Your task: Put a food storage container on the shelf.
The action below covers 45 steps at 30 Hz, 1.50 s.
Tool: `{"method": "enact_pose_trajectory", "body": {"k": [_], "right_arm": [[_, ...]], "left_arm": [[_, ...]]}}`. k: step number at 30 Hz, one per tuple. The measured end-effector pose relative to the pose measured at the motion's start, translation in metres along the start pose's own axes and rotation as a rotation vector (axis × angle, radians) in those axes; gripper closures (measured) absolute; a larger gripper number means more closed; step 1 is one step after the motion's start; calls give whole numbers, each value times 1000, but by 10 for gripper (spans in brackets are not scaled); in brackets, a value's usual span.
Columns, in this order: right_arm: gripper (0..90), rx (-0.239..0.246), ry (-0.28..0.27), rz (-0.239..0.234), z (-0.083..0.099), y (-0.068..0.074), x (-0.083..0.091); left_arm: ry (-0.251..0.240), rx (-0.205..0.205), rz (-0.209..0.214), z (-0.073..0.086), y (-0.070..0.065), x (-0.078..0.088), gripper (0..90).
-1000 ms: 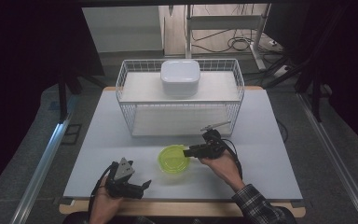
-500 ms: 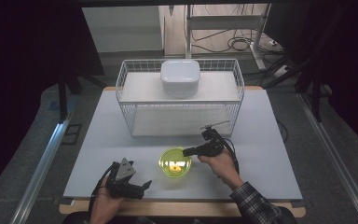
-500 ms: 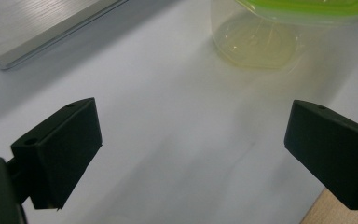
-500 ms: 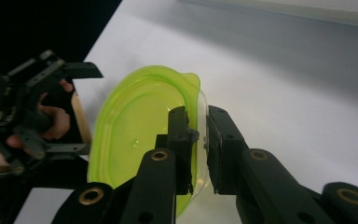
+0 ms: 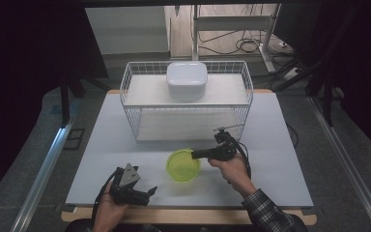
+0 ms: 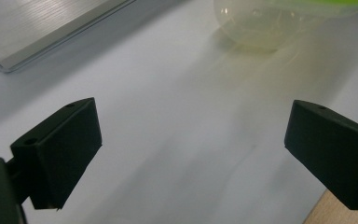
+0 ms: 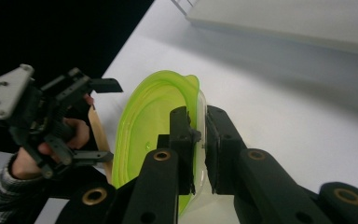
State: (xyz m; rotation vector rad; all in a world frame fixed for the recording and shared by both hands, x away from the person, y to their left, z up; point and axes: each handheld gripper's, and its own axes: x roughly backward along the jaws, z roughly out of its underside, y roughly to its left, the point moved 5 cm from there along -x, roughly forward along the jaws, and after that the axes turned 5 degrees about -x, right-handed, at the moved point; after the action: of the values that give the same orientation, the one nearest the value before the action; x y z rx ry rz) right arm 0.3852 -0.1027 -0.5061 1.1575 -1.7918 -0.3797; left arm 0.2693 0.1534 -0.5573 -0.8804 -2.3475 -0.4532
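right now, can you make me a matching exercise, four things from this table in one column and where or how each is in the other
1 green bowl
2 white lidded container
3 left gripper
4 wire basket

a on top of the wire basket
b open, over bare table
c at the table's far side
d rim pinched by the right gripper

Pairs: 1-d, 2-a, 3-b, 4-c
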Motion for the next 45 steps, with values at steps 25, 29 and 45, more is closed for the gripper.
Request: {"method": "enact_pose_trajectory", "body": {"k": [25,29,45], "right_arm": [[828,39,-128,-48,-49,49,55],[828,36,-152,-51,-59,56,63],[828,42,-261,-44,-110,85,101]], "left_arm": [[-13,23,10,-1,2,-1,11],[-11,19,12,-1,1,-2,12],[-12,19,15,-1,1,-3,8]]}}
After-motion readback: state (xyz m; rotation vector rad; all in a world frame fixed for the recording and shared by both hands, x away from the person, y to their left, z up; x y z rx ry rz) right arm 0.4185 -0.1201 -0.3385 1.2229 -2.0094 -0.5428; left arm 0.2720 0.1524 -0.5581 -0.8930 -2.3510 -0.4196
